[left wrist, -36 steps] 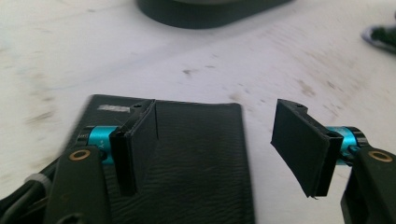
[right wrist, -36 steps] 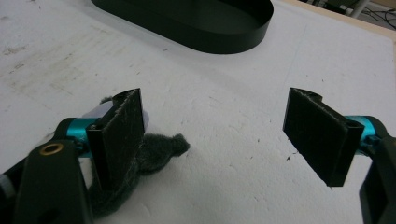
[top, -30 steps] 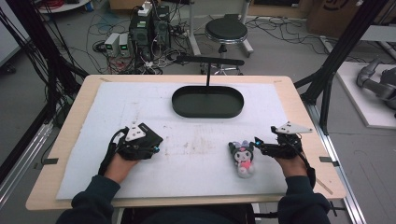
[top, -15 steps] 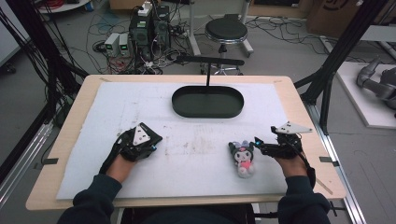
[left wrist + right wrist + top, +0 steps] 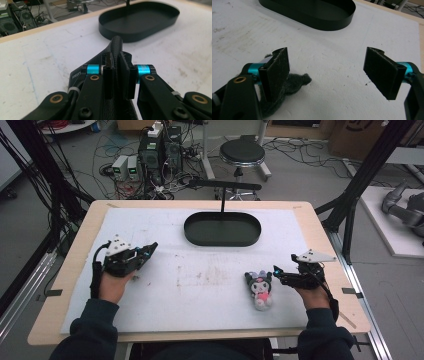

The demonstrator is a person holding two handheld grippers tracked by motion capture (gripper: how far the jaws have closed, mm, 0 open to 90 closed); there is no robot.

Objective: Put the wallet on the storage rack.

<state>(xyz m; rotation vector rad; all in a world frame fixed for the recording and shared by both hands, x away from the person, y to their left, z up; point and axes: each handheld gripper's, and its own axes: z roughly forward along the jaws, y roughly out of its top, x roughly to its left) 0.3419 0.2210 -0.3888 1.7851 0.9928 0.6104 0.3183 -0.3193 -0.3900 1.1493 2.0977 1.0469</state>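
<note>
A small plush toy [image 5: 260, 287] with a dark head and pink body lies on the white mat [image 5: 200, 275] at the front right. My right gripper [image 5: 280, 272] rests just right of it, open, with nothing between its pads. In the right gripper view the toy's dark ear [image 5: 295, 81] pokes out beside the left jaw of that gripper [image 5: 327, 72]. My left gripper [image 5: 151, 248] is lifted over the mat's left side and points toward the tray. Its jaws have just been closing and are now shut, pads together on nothing [image 5: 116, 50].
A black oval tray [image 5: 222, 240] sits at the back middle of the mat, with a thin black stand [image 5: 222, 185] rising behind it. The tray's rim shows ahead of each gripper [image 5: 140, 35] [image 5: 329, 23]. Computers, cables and a stool stand on the floor beyond the table.
My left gripper has lifted off the mat and shifted, and its jaws have gone from open to shut. The right gripper and the toy have stayed put.
</note>
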